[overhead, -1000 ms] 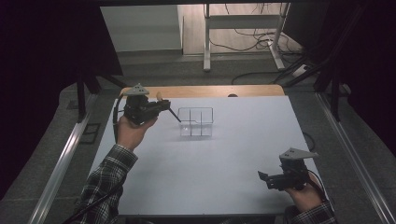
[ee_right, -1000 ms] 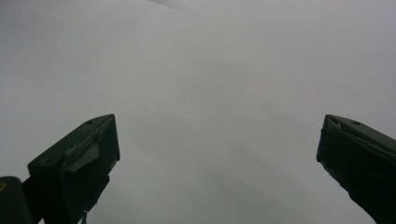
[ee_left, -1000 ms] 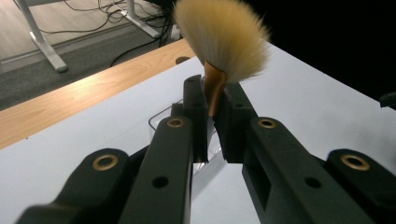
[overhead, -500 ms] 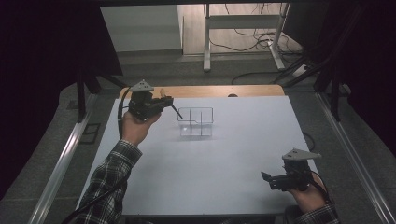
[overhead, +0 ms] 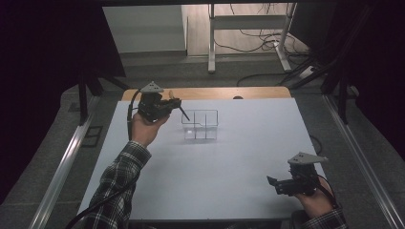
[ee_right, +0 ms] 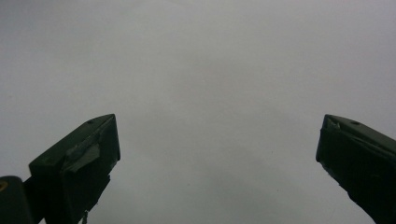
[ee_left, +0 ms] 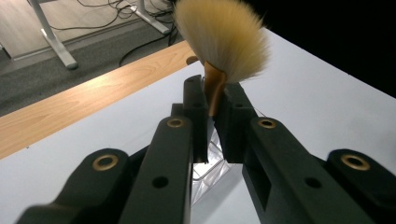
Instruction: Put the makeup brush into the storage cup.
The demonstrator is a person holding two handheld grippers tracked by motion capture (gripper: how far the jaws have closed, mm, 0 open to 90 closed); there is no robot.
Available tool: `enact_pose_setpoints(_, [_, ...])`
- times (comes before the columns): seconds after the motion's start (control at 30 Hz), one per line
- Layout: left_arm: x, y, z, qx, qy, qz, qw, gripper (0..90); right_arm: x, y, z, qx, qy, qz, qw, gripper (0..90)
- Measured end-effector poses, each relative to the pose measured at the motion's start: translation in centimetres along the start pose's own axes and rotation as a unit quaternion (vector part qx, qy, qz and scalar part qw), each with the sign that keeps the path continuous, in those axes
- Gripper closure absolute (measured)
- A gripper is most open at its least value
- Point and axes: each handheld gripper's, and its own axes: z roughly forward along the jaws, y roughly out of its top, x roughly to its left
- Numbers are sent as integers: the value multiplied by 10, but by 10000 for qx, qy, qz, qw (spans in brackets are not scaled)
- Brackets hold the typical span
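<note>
1. The left gripper (overhead: 168, 104) hovers over the far left part of the table, its jaws clamped on a makeup brush (ee_left: 219, 46) at the copper-coloured ferrule, just under the bristles. In the left gripper view the fluffy blond head stands above the jaw tips; in the high view the dark handle (overhead: 184, 113) slants down toward the clear box.

2. Handling, as a judgement: the brush looks light and thin. The bristles are soft and would splay or bend if squeezed, so the stiff ferrule or handle is the right place to grip it. The smooth, narrow ferrule could swivel or slip between the pads if the hold loosens.

3. The clear acrylic organiser (overhead: 199, 125) stands just to the right of the brush handle's tip, with low walls and inner dividers forming compartments. It appears light and rigid, easily nudged across the sheet, and its transparent edges are hard to read. I cannot tell whether the handle tip is touching it.

4. The right gripper (overhead: 273, 183) rests low at the near right corner, jaws spread wide with nothing between them.

5. The surface is a smooth white sheet (overhead: 229, 167) over a wooden table (overhead: 210, 92). Beyond it lie grey floor, a white metal frame's legs (overhead: 210, 43) and loose cables (overhead: 258, 33), with dark curtains at both sides.
</note>
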Motion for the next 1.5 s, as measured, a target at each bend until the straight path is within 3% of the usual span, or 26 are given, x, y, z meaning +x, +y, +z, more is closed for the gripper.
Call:
enact_pose_setpoints(0.6, [1, -6, 17, 134, 85, 5, 9999, 835, 1, 0, 1, 33, 30, -37, 10000, 0])
enact_pose_setpoints(1.5, [2, -31, 48, 402, 121, -49, 9991, 832, 1, 0, 2, 76, 80, -72, 9999, 8])
